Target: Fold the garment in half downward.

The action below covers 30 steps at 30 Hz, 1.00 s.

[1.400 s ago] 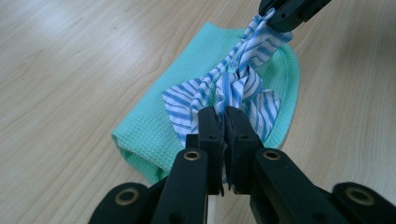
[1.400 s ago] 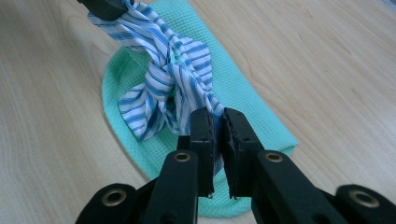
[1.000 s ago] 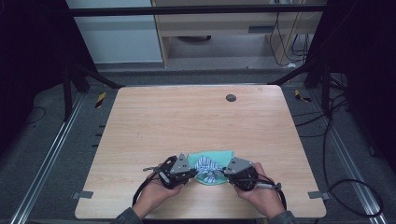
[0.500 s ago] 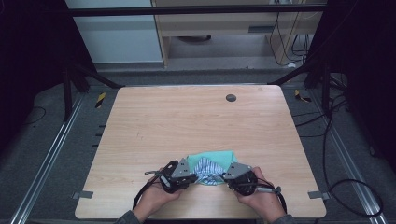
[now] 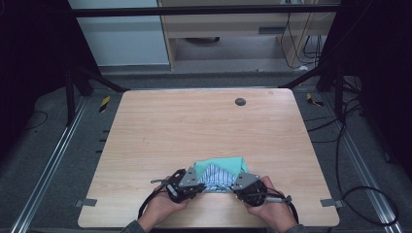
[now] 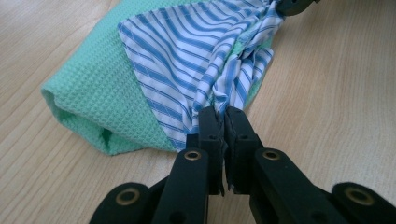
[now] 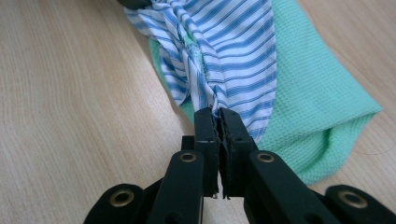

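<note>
Cloth is being held at the near edge of the wooden table [image 5: 160, 131], about halfway along it. Two cloths are seen there. A blue and white striped cloth [image 6: 196, 60] lies on top of a green waffle cloth [image 6: 93, 98], which is folded and rests flat on the table.

The left gripper [image 6: 223, 116] is pinched tight on one bunched end of the striped cloth. Its two black jaws are pressed together, with only the thin cloth caught between them. The right gripper [image 7: 218, 116] is squeezed the same way on the other bunched end, and its jaws are also closed hard on the cloth.

From the high view, the left gripper [image 5: 190, 180] is seen at the left side of the cloths and the right gripper [image 5: 239, 183] at the right side. Each one is held in a hand that comes up from the near edge. The striped cloth [image 5: 216, 174] is stretched between the two grippers, and the green cloth [image 5: 221, 162] sticks out past it toward the far edge.

A small dark round spot [image 5: 240, 101] is seen near the far edge of the table, well apart from the cloths.
</note>
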Tool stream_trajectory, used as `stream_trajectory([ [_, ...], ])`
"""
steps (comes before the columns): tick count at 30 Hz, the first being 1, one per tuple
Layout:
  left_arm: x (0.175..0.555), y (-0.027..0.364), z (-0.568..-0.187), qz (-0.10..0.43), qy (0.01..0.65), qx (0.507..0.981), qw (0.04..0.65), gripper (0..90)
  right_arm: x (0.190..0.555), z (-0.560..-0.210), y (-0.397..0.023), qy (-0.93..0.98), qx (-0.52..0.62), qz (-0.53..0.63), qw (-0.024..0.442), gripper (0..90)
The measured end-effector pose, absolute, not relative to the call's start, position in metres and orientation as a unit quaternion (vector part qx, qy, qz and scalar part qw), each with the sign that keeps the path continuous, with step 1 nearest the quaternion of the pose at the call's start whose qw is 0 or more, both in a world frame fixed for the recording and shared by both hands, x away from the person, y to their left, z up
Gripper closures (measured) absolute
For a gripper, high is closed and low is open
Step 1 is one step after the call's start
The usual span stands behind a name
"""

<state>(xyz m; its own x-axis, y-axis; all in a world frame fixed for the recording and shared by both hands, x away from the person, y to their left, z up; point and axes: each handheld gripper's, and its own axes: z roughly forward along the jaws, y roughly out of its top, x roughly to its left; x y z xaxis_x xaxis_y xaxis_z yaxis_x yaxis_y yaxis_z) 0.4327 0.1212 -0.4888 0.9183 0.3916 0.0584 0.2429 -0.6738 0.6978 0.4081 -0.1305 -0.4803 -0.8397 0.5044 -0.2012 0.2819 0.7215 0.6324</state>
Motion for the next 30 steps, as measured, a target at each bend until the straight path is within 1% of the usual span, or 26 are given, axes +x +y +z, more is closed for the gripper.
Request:
stream_trajectory([
  [11,0.432,0.124,-0.491,0.101,0.174,0.909,0.364,86.7,0.408,-0.484,-0.131,0.912,0.218,0.300,0.173,87.4],
  [18,0.430,0.126,-0.494,0.098,0.184,0.905,0.371,86.5,0.407,-0.486,-0.131,0.911,0.221,0.303,0.170,86.6],
  [20,0.429,0.127,-0.494,0.102,0.190,0.901,0.377,83.5,0.406,-0.485,-0.131,0.910,0.222,0.306,0.172,81.1],
  [22,0.426,0.131,-0.491,0.105,0.196,0.894,0.389,75.9,0.404,-0.482,-0.133,0.905,0.226,0.313,0.180,70.6],
  [24,0.424,0.136,-0.487,0.109,0.204,0.887,0.401,66.7,0.402,-0.477,-0.137,0.898,0.233,0.325,0.183,64.1],
  [26,0.421,0.140,-0.483,0.111,0.206,0.882,0.409,61.3,0.401,-0.473,-0.141,0.894,0.242,0.329,0.184,56.9],
  [30,0.419,0.145,-0.477,0.110,0.210,0.876,0.419,57.0,0.401,-0.470,-0.147,0.890,0.253,0.329,0.188,50.2],
])
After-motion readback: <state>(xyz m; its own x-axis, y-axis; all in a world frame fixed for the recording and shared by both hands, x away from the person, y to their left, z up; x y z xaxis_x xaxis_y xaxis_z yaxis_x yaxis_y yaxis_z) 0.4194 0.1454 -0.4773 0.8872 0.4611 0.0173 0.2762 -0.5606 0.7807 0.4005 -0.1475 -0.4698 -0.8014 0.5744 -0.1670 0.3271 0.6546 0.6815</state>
